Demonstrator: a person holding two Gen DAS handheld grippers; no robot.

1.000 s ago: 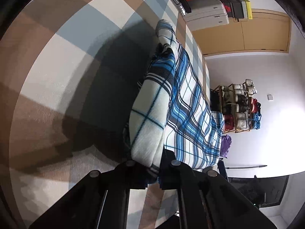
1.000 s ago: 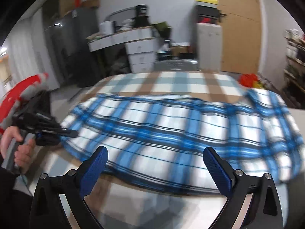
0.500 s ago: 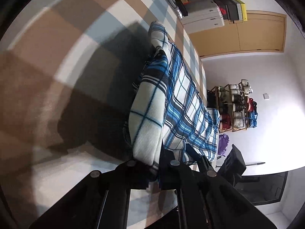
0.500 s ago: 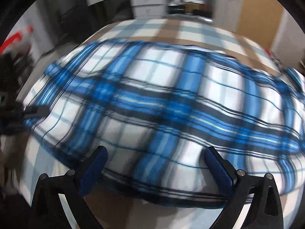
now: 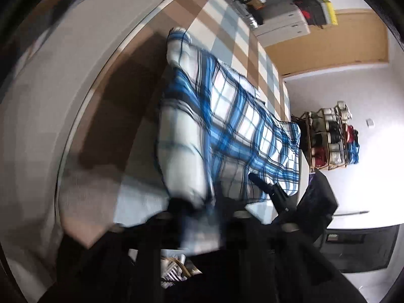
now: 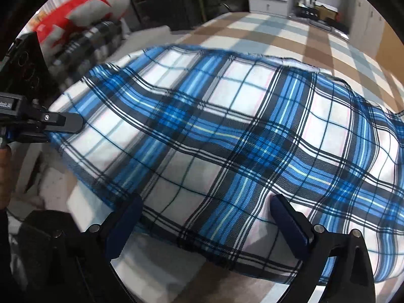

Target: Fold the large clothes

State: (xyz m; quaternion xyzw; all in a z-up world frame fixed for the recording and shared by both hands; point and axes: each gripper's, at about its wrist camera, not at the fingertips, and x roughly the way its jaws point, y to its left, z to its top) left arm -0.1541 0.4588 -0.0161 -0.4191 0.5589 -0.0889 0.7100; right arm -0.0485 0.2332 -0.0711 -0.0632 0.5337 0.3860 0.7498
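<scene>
The blue-and-white plaid garment [image 6: 227, 139] lies spread on a bed [image 6: 290, 35] with a brown, grey and white checked cover, its long axis running across the right wrist view, from the left gripper [image 6: 63, 123] at one end toward the far right. The left gripper's fingers have just been opening, with the folded cloth edge between them; blur hides whether they touch it. The right gripper [image 6: 207, 217] hovers above the near edge, fingers wide apart and holding nothing.
</scene>
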